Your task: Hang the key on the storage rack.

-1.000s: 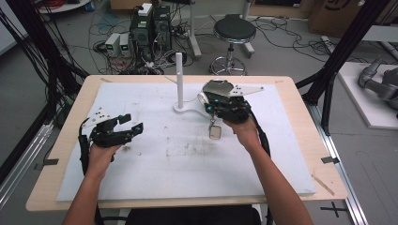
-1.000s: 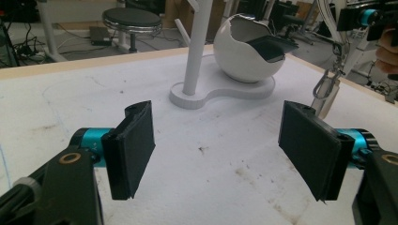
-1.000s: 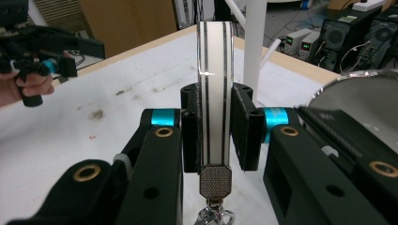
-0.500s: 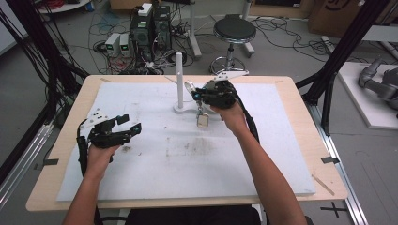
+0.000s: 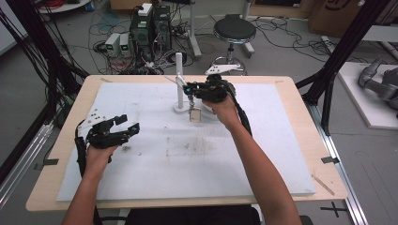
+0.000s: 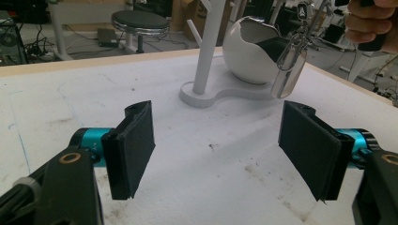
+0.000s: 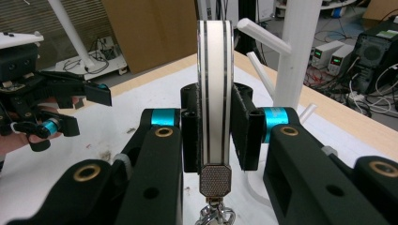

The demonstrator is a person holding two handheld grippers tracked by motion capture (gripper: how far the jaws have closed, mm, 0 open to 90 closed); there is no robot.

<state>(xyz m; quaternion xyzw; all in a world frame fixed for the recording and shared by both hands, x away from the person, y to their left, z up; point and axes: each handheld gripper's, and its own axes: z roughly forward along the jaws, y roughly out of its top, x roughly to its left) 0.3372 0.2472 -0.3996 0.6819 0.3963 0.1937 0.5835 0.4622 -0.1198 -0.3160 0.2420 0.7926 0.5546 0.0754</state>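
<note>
Since a second ago the right gripper (image 5: 193, 88) has carried its watch (image 7: 214, 93) leftward, up beside the white stand (image 5: 179, 77) near the table's (image 5: 300, 108) far edge, jaws clamped on the strap. By the near-left side, the left gripper (image 5: 126, 127) rests with jaws wide apart, holding nothing.

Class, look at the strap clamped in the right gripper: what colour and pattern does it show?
The strap is white with thin dark lines along its length, shown best in the right gripper view, clamped in the right gripper.
</note>
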